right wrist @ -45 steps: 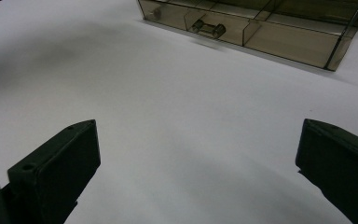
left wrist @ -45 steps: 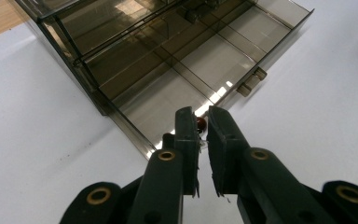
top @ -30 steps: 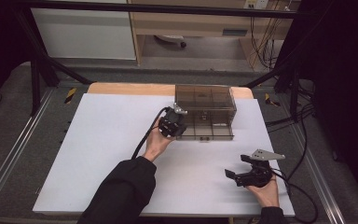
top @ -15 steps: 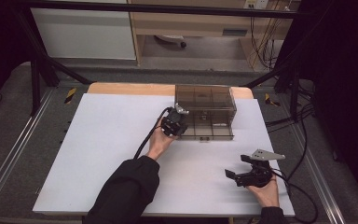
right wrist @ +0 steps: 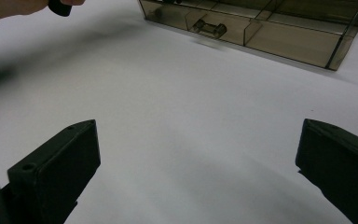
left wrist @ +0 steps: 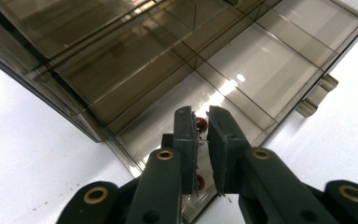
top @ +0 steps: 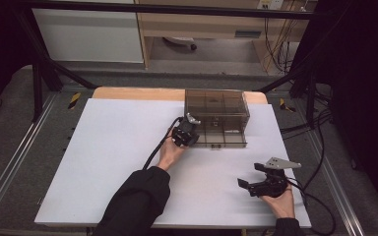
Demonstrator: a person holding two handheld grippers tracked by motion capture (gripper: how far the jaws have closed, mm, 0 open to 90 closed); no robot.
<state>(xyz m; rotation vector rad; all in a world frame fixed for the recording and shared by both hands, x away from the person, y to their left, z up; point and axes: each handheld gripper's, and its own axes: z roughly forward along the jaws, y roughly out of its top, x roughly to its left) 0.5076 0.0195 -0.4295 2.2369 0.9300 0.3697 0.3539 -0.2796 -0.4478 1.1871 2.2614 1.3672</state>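
Against the left tongs [left wrist: 201, 135], the smoky drawer box [top: 217, 117]; right tongs [top: 259, 178] well apart.

Smoky drawer box [top: 217, 117] blocking the far middle of the table [top: 103, 162], left hand-held gripper [top: 186, 135] pressed against its front left corner, open white surface to the left and across the near middle, right hand-held gripper [top: 256, 178] near the right edge with bare table ahead
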